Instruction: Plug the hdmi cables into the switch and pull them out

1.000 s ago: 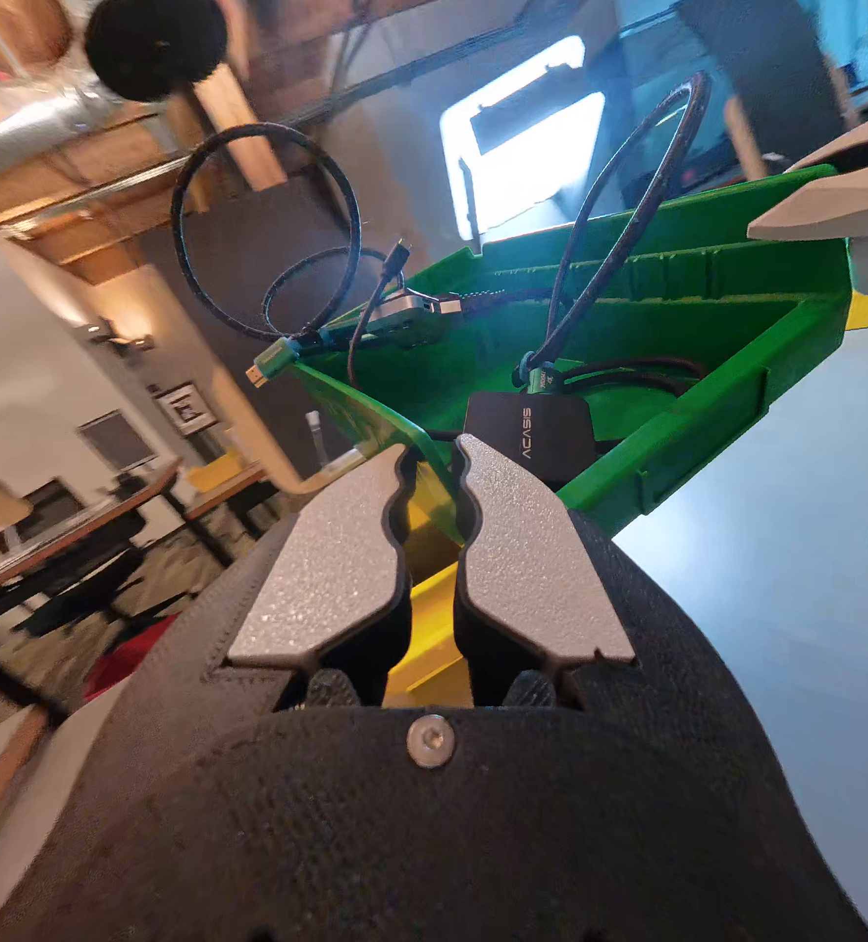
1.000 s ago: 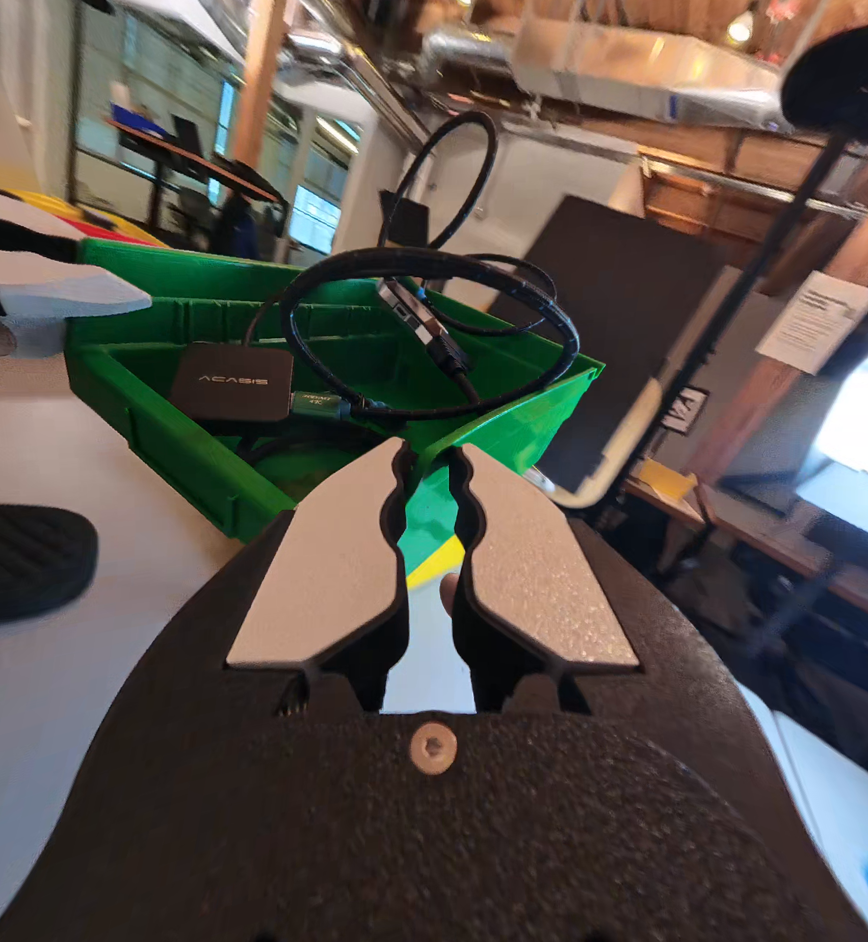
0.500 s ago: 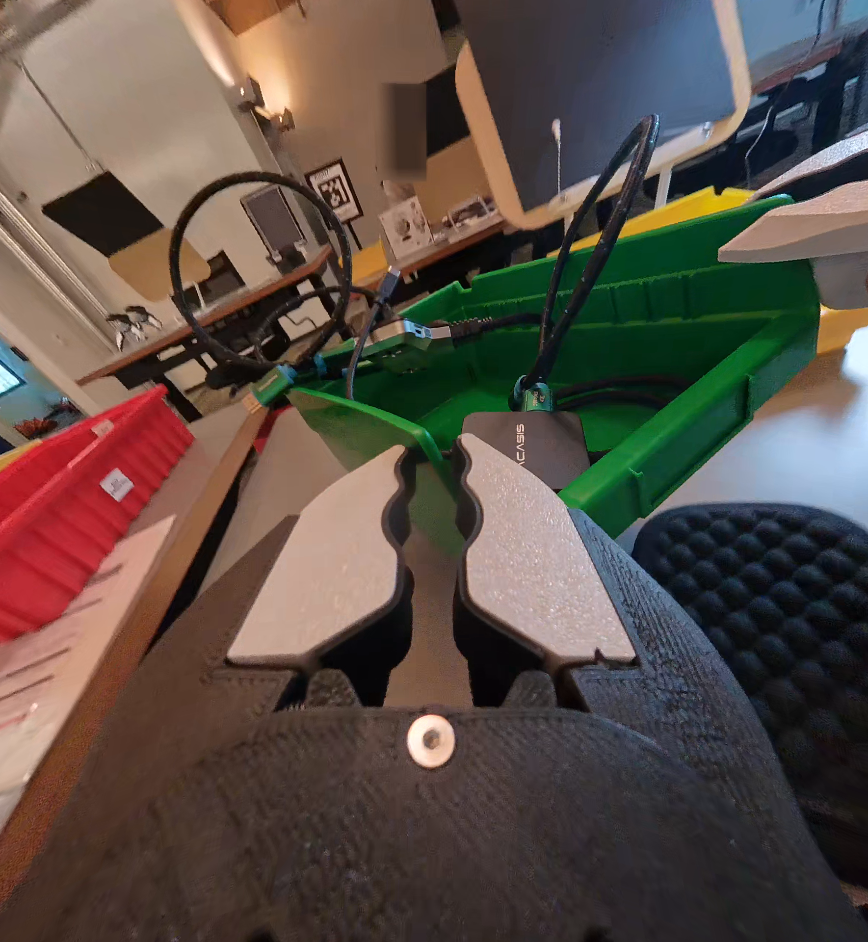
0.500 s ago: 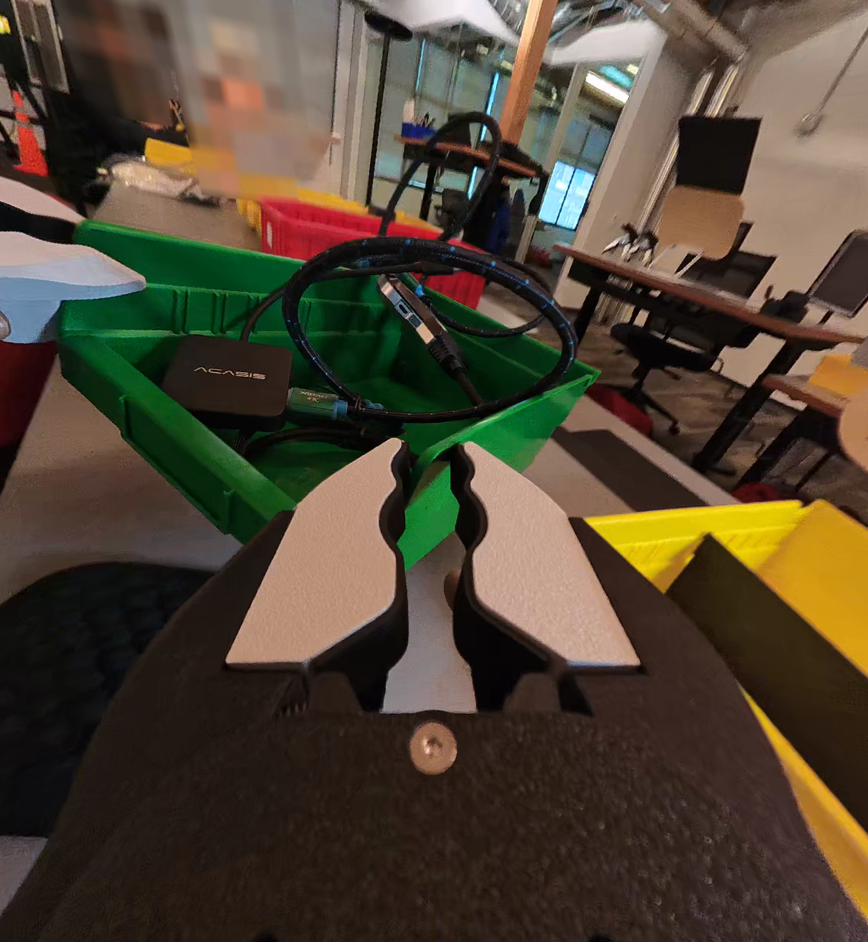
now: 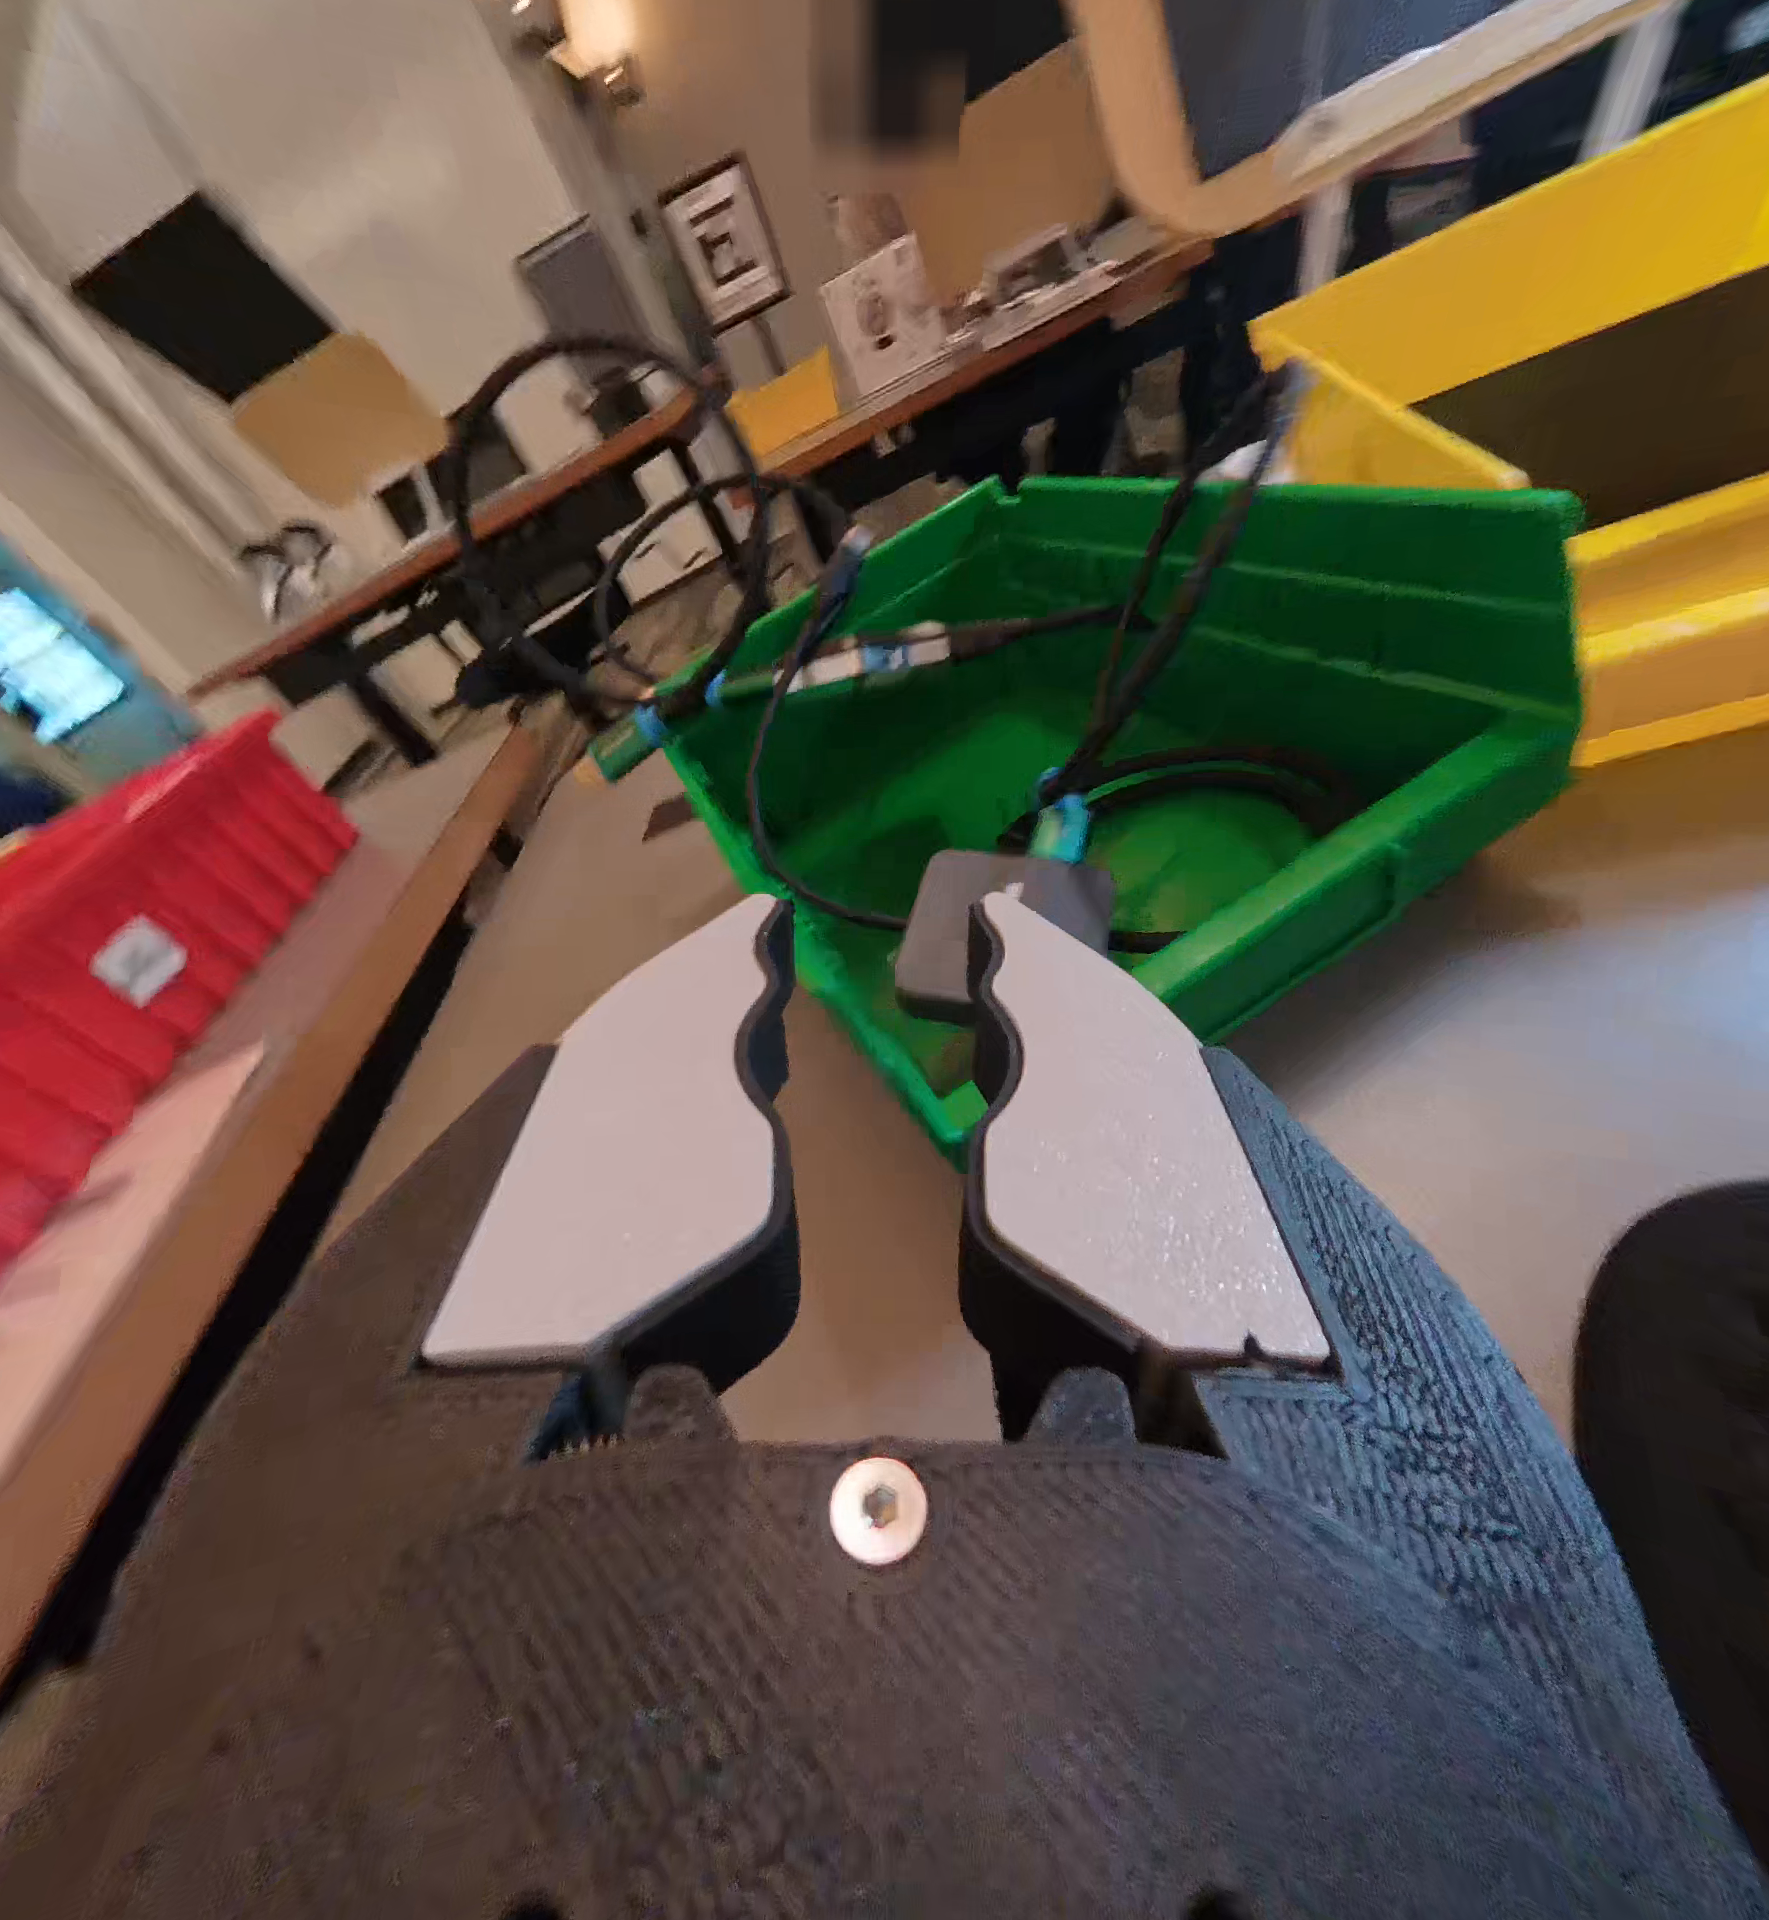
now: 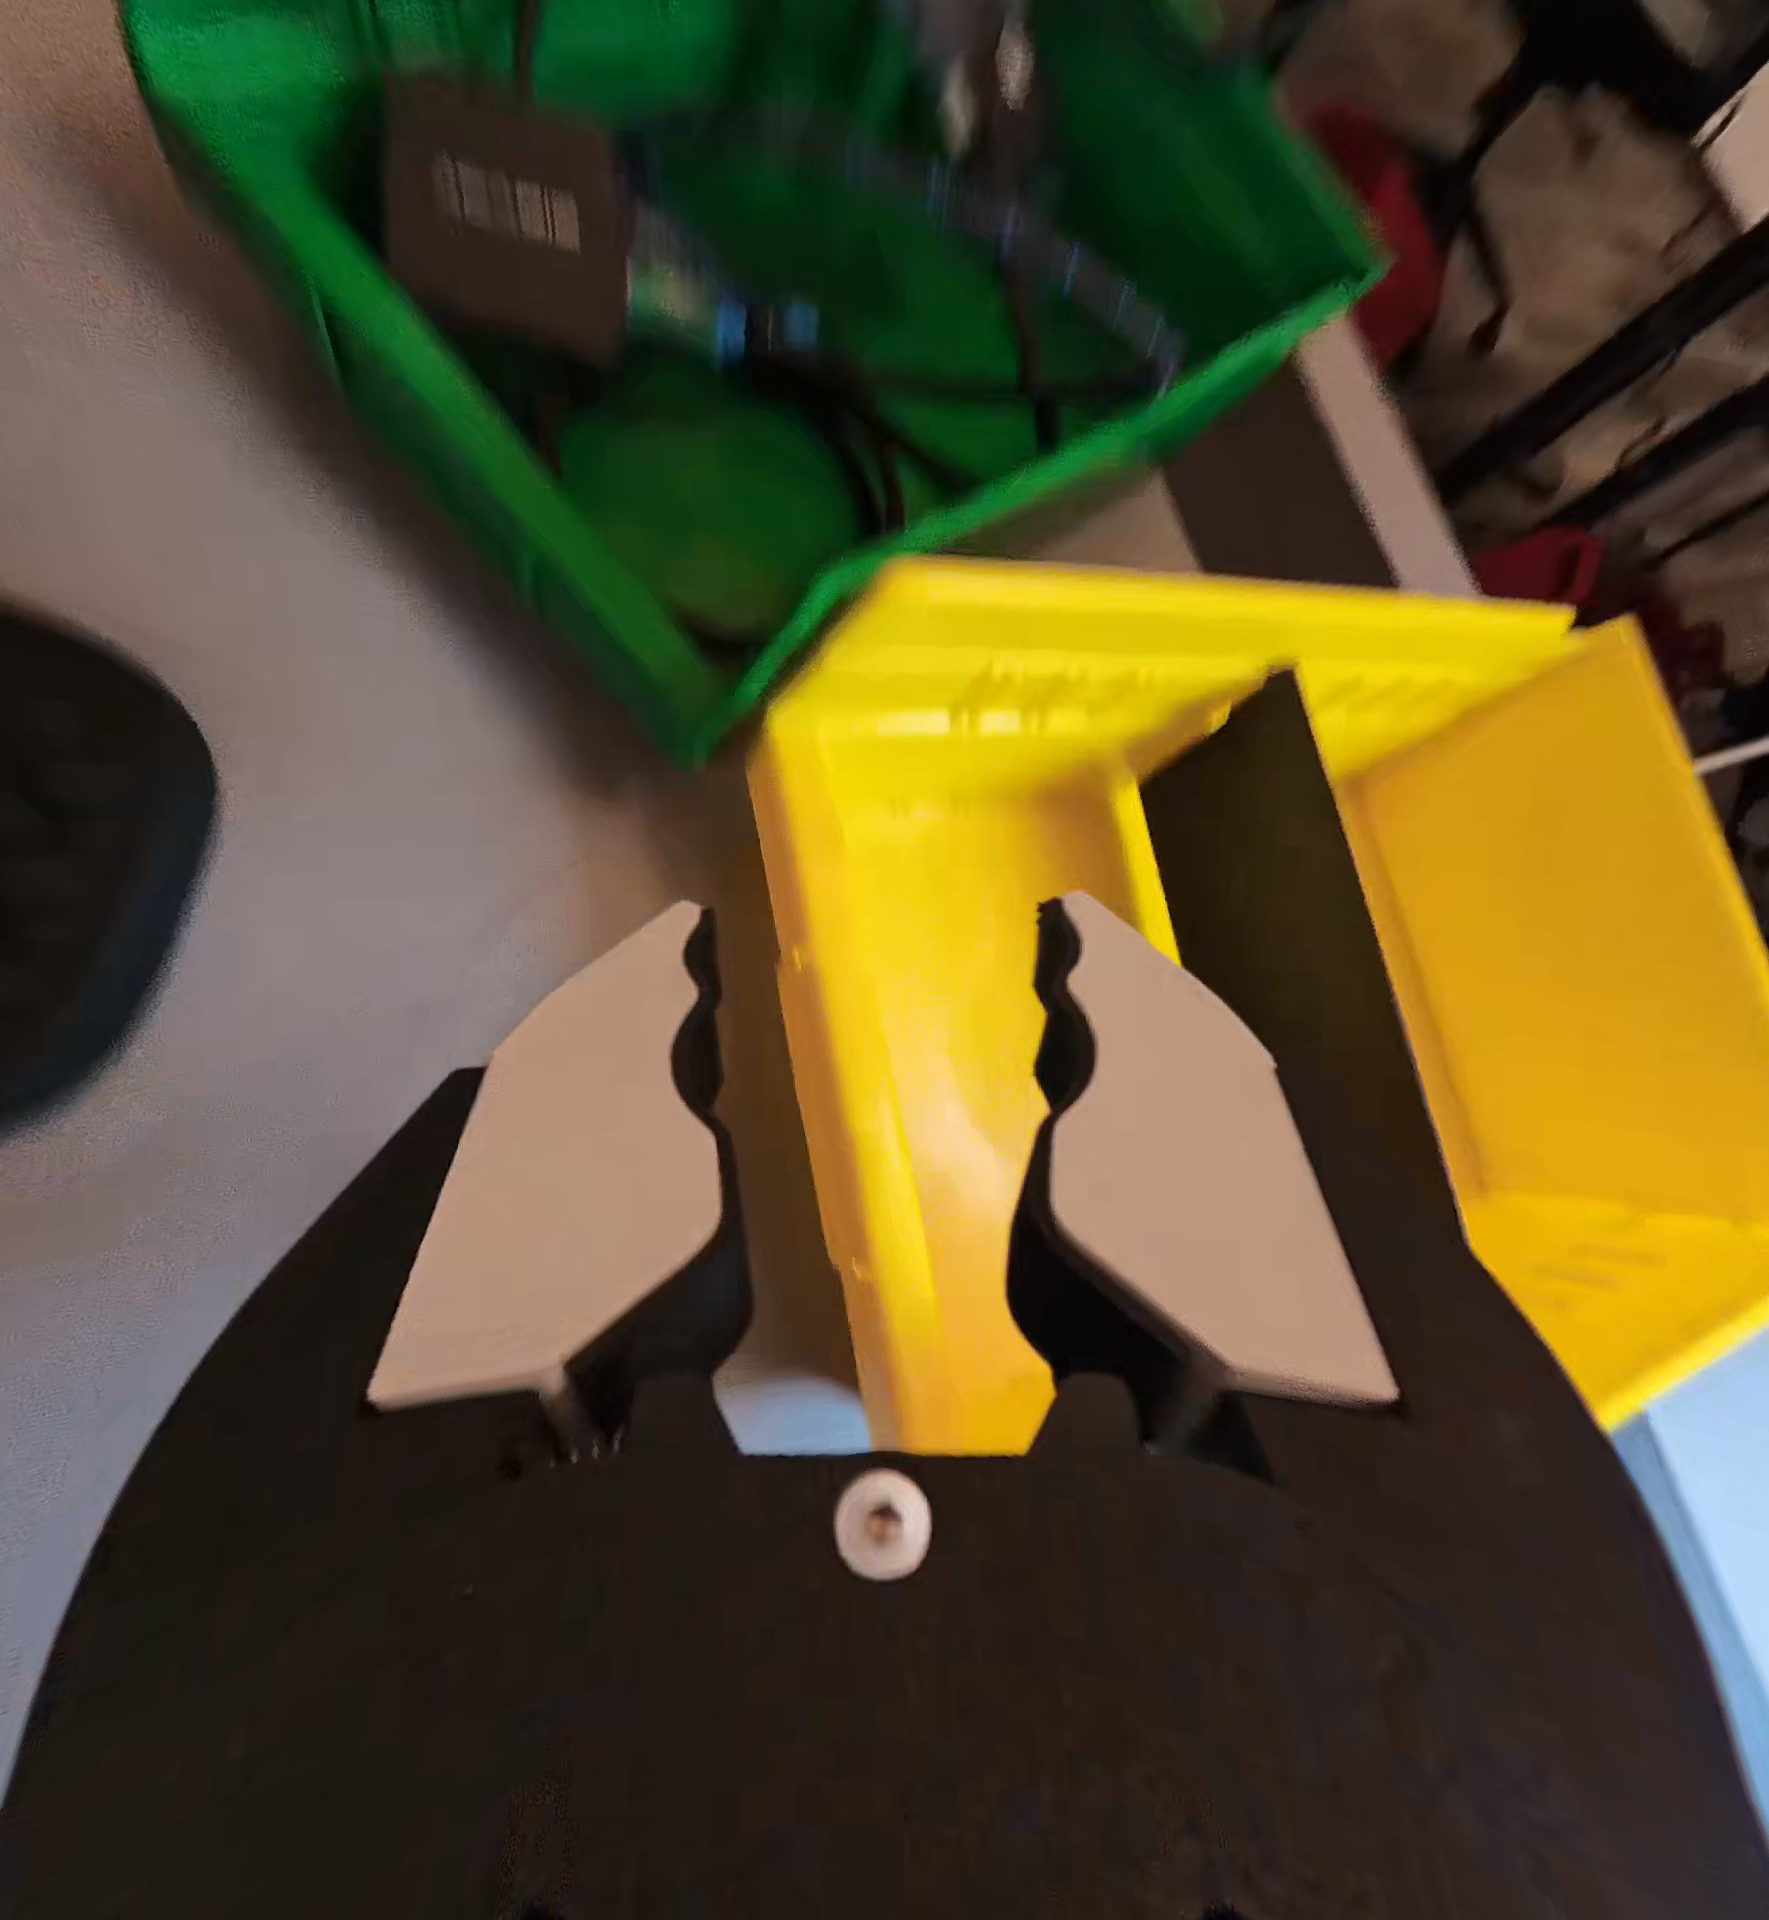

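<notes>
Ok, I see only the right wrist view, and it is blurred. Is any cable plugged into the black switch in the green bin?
Observer: It seems so. The left wrist view shows a teal plug seated at the far edge of the switch.
Operator: And the other cable end?
Observer: A second teal plug pokes out over the left rim of the green bin, free.
Operator: Does the left gripper hold anything?
Observer: No. The left gripper is open and empty, just before the bin's near corner.
</notes>
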A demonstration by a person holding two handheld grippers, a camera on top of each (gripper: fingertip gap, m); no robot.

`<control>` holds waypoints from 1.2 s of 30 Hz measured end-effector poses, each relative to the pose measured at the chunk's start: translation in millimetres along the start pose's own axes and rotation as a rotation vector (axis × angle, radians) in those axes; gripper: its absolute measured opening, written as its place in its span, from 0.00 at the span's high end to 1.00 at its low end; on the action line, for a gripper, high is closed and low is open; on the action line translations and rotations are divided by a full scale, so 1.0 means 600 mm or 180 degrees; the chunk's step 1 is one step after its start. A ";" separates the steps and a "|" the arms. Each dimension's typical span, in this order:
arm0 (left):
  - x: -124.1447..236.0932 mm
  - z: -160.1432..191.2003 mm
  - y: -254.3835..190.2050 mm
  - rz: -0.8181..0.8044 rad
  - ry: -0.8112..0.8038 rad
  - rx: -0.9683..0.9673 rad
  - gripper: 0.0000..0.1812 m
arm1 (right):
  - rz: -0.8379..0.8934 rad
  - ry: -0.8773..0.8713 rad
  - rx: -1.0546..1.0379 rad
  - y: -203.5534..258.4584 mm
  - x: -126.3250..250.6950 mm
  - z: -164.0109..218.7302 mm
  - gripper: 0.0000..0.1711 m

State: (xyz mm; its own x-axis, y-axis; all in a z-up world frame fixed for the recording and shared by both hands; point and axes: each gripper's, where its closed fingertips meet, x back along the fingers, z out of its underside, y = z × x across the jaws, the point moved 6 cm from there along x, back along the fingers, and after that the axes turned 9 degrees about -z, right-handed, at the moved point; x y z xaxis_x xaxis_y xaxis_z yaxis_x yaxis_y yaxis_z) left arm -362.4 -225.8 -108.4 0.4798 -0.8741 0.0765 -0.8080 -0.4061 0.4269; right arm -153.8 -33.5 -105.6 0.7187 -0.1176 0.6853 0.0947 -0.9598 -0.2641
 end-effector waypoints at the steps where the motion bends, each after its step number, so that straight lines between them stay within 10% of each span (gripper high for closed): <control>1: 0.003 -0.014 -0.009 0.0200 -0.0045 -0.0121 0.82 | -0.0037 0.0304 0.0076 -0.003 -0.007 0.017 0.61; 4: -0.003 -0.036 -0.060 0.0931 0.0173 -0.0527 0.80 | -0.0067 0.0968 0.0350 -0.002 -0.049 0.051 0.57; 8: -0.047 -0.005 -0.124 0.1461 0.0827 -0.1631 0.76 | -0.0098 0.1254 0.0436 0.001 -0.087 0.093 0.83; 13: -0.105 0.034 -0.147 0.1657 0.1107 -0.2295 0.79 | -0.0070 0.1346 0.0418 0.031 -0.001 0.149 0.83; 23: -0.124 0.040 -0.168 0.1587 0.0874 -0.2176 0.82 | 0.0210 0.1517 0.0206 0.061 0.155 0.308 0.81; 36: -0.142 0.040 -0.175 0.1374 0.0782 -0.2044 0.82 | 0.0877 0.1657 0.0079 -0.101 0.158 0.386 0.82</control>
State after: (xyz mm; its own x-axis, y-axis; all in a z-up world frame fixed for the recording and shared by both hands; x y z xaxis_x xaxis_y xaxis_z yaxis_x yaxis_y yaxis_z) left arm -326.9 -115.2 -181.4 0.2922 -0.8050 0.5164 -0.6209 0.2510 0.7426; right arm 68.0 72.4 -181.7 0.2871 -0.4775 0.8304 -0.0269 -0.8706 -0.4913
